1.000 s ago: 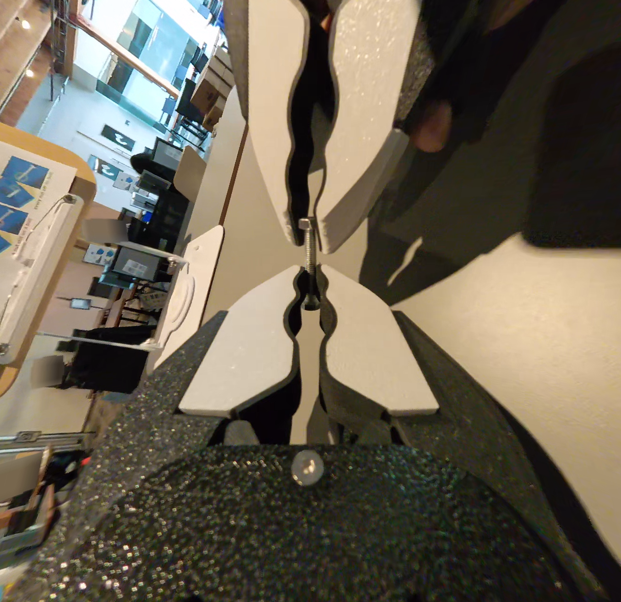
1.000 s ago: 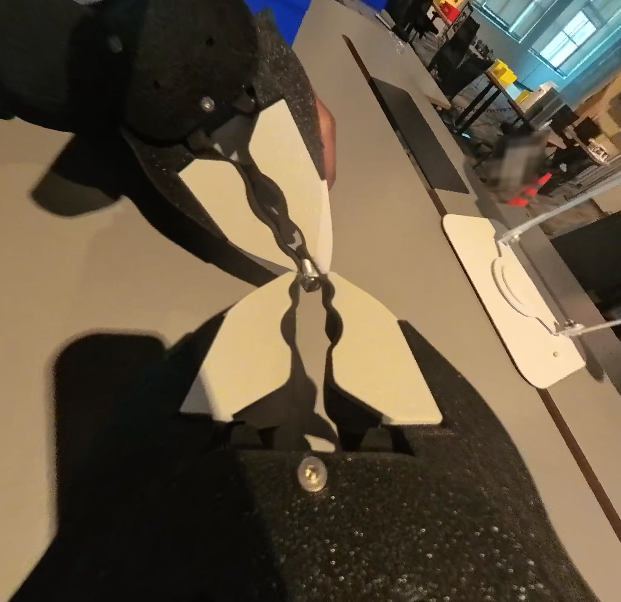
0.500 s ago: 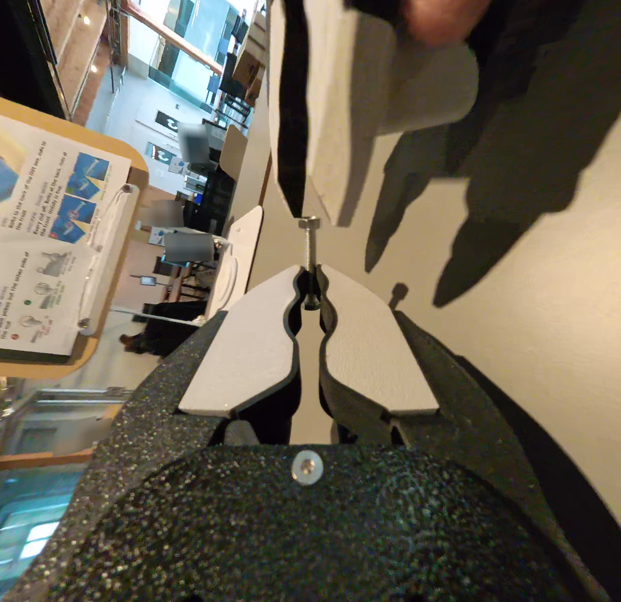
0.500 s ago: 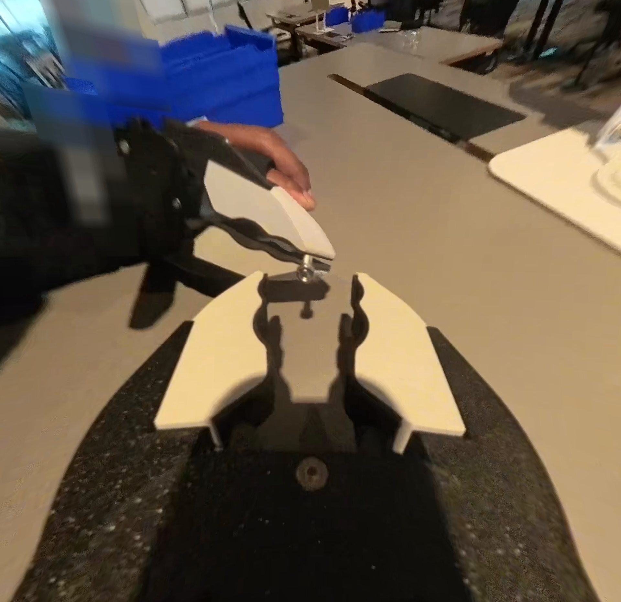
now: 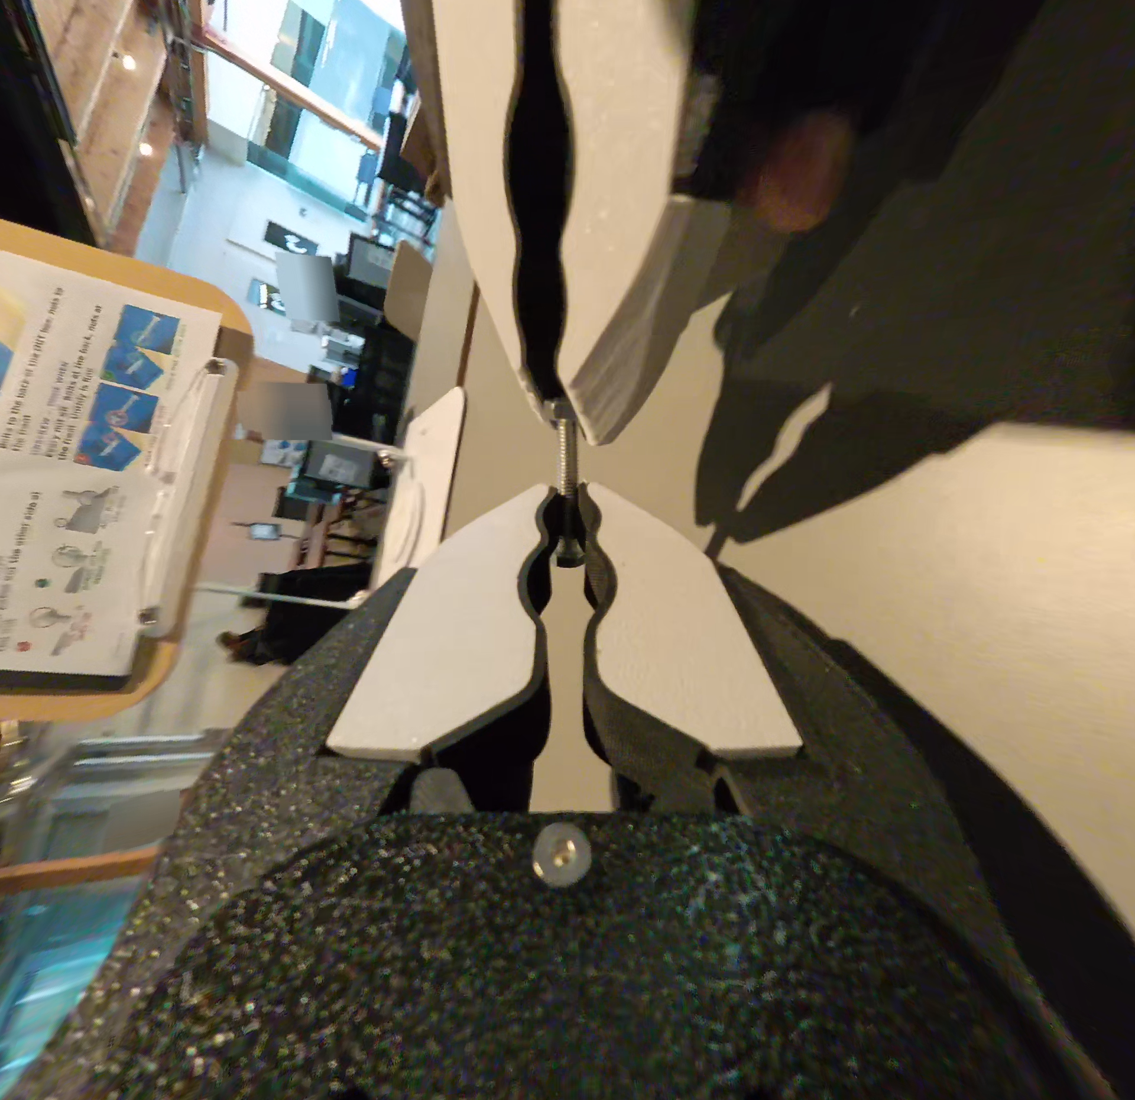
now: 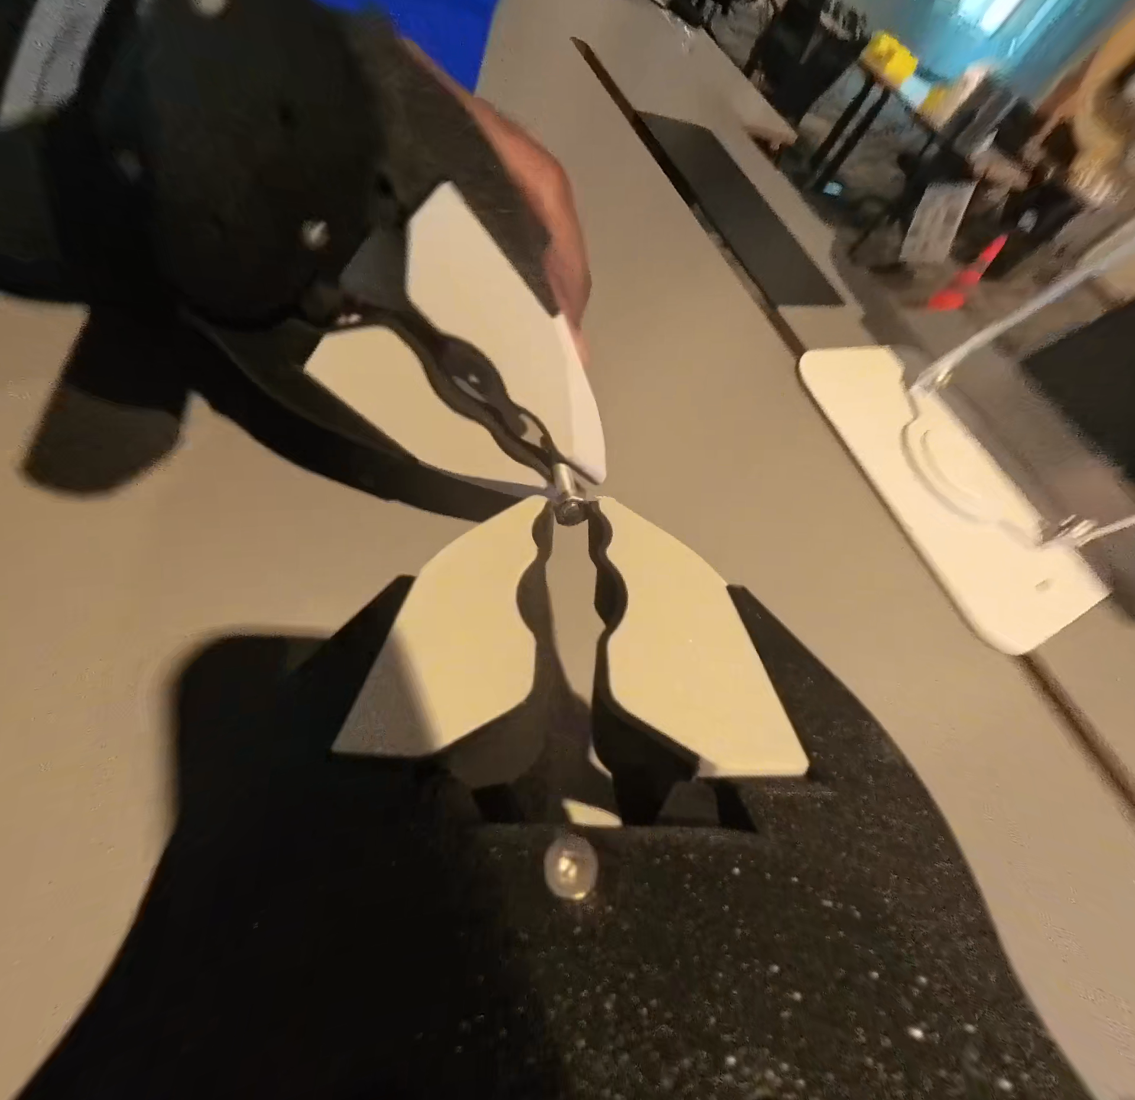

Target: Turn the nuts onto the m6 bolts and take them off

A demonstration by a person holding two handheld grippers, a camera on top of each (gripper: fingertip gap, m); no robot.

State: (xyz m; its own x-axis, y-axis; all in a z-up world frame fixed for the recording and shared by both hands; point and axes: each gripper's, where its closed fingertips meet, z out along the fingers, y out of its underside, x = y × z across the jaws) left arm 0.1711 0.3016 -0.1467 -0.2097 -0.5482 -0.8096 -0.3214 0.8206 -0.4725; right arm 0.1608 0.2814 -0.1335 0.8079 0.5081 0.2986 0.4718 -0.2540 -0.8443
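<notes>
- Silver bolt (image 5: pixel 565 456) spans the gap between both tools, held above the beige table (image 5: pixel 921 609).
- Left gripper (image 5: pixel 566 517) is clamped on the bolt's dark head end.
- Right gripper (image 6: pixel 568 508) pinches the nut (image 5: pixel 556 408) at the bolt's far tip.
- White pad (image 6: pixel 958 493) lies well apart.

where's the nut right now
In the left wrist view the small silver hex nut sits at the far end of the silver threaded bolt, pinched in the right gripper tips, above the left gripper.
</notes>
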